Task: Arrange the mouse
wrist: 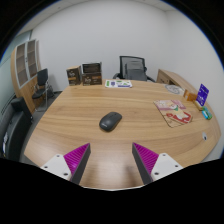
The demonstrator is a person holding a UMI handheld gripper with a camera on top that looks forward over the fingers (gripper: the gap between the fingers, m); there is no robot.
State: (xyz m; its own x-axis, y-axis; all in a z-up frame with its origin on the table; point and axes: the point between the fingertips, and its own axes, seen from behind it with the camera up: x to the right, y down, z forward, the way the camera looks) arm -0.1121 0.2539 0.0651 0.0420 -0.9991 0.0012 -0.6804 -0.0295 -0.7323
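Observation:
A dark grey computer mouse (110, 121) lies on the round wooden table (90, 135), near its middle. My gripper (111, 160) is held above the table's near edge, well short of the mouse. Its two fingers stand wide apart with the magenta pads (76, 156) facing each other and nothing between them. The mouse is ahead of the fingers, roughly in line with the gap.
A patterned mat (176, 112) with small items lies on the table to the right, with a purple box (203, 94) and a green object (207, 114) beyond it. Papers (119, 84) lie at the far edge. Office chairs (132, 68) and shelves (27, 64) stand behind.

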